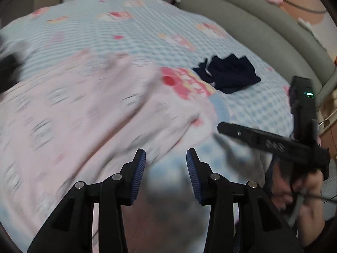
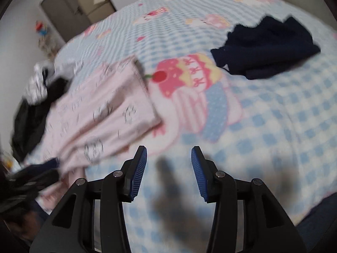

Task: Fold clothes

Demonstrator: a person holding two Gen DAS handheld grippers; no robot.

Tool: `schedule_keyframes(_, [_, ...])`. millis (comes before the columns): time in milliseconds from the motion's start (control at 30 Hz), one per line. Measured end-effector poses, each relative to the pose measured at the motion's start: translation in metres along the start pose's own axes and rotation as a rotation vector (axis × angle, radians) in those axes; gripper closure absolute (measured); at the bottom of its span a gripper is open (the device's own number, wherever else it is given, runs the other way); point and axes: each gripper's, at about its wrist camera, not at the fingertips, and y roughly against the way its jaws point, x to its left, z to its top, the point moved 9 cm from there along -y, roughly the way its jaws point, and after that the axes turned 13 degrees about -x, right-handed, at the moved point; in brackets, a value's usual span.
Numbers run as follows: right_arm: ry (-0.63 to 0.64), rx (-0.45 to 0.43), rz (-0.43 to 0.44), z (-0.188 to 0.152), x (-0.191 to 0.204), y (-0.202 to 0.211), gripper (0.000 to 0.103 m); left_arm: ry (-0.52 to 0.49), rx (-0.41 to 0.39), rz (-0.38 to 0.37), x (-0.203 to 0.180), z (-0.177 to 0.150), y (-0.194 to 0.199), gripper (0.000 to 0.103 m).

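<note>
One bed, covered by one blue-and-white checked bedspread (image 2: 263,113) printed with pink cartoon cakes and figures; soft, slightly rumpled weave. A padded grey-green headboard (image 1: 252,21) curves along its far edge.

Garments on the spread, counted: three groups. Largest is a pale pink garment (image 1: 73,116) with small dark printed motifs, spread flat across the near left part of the bed — thin, smooth cloth, one straight edge reaching the big cake print. Next, a dark navy garment (image 2: 267,46), crumpled into a low heap, well apart from the pink one toward the headboard side. Third, a loose pile of black and white clothing (image 2: 40,92) at the bed's left edge, touching the pink garment's far end; too blurred to count the pieces in it.

Two grippers, both black with ribbed blue pads. The left gripper (image 1: 166,175) hovers over the near edge of the pink garment, fingers wide apart, gripping nothing. The right gripper (image 2: 169,172) hangs above bare checked bedspread just beside the pink garment, fingers likewise wide and empty — its shadow falls on the cloth below.
</note>
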Motion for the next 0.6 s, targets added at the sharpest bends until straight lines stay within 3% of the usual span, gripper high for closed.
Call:
schedule_keyframes(100, [-0.033, 0.009, -0.006, 0.005, -0.006, -0.007, 0.058, -0.034, 0.070, -0.033, -0.025, 0.004, -0.041, 0.060])
schedule_keyframes(233, [-0.018, 0.042, -0.016, 0.009, -0.005, -0.022, 0.057, -0.019, 0.081, -0.043, -0.031, 0.012, -0.074, 0.060])
schedule_keyframes(267, [-0.014, 0.051, -0.019, 0.010, -0.005, -0.025, 0.055, -0.025, 0.109, -0.016, -0.026, 0.008, -0.081, 0.072])
schedule_keyframes(300, [-0.010, 0.059, -0.022, 0.011, -0.005, -0.029, 0.055, -0.029, 0.130, 0.008, -0.021, 0.005, -0.087, 0.093])
schedule_keyframes(400, [-0.002, 0.077, -0.018, 0.017, -0.001, -0.039, 0.055, 0.017, 0.043, 0.020, -0.003, 0.018, -0.061, 0.098])
schedule_keyframes(467, [-0.010, 0.067, 0.022, 0.027, 0.010, -0.046, 0.055, 0.065, -0.061, 0.037, 0.019, 0.038, -0.017, 0.099])
schedule_keyframes(600, [0.041, 0.054, 0.037, 0.053, 0.044, -0.063, 0.055, 0.235, -0.218, 0.090, 0.103, 0.069, 0.075, 0.099])
